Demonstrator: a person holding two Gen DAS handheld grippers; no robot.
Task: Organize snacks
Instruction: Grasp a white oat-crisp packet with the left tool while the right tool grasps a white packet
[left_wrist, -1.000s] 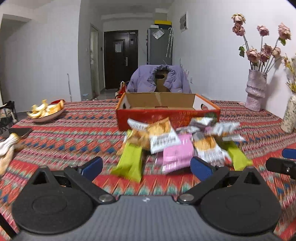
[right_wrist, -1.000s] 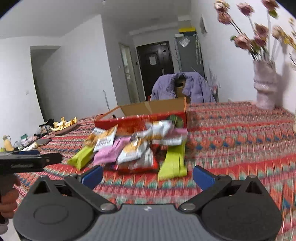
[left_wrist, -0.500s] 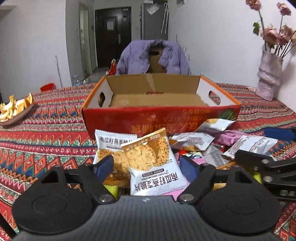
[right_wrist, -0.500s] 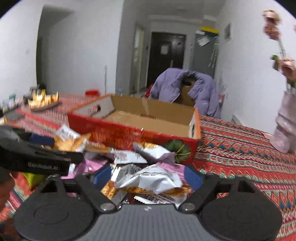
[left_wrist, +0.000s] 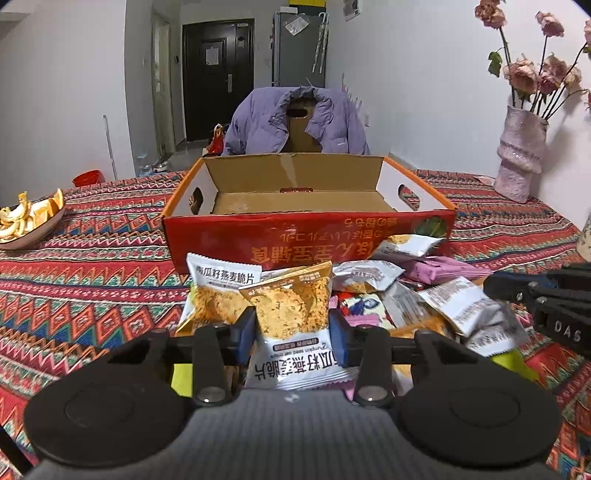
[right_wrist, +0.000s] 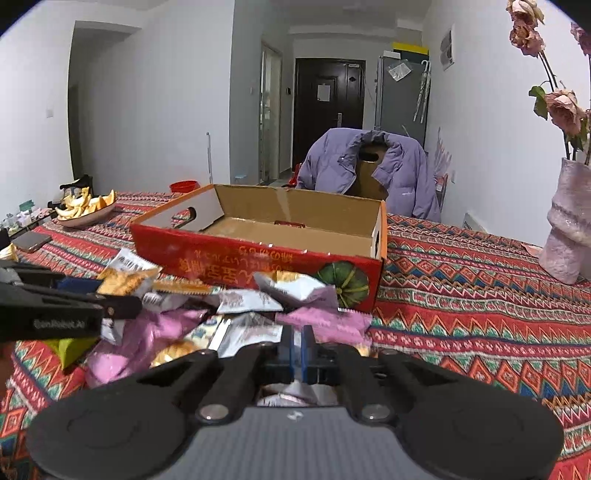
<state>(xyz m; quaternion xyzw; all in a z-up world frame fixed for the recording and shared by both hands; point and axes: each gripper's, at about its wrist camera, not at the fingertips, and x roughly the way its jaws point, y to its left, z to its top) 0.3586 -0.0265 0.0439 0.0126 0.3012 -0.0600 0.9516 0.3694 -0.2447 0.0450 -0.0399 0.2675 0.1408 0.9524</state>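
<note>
Jaws on my left gripper (left_wrist: 291, 332) have just been closing and now clench an oat crisp packet (left_wrist: 291, 317) from both sides. My right gripper (right_wrist: 296, 345) has its jaws drawn fully together, with a pink packet (right_wrist: 325, 325) lying just ahead. Both work at the snack pile (left_wrist: 388, 291) on the bench (left_wrist: 92, 266), directly before the red cardboard box (left_wrist: 306, 236).

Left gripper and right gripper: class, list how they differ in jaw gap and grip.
The left gripper stands part-way apart, pads pressing an orange-and-white crisp packet; the right gripper is shut nearly pad to pad, with no clear catch. Both have just been closing, at the snack pile.
</note>
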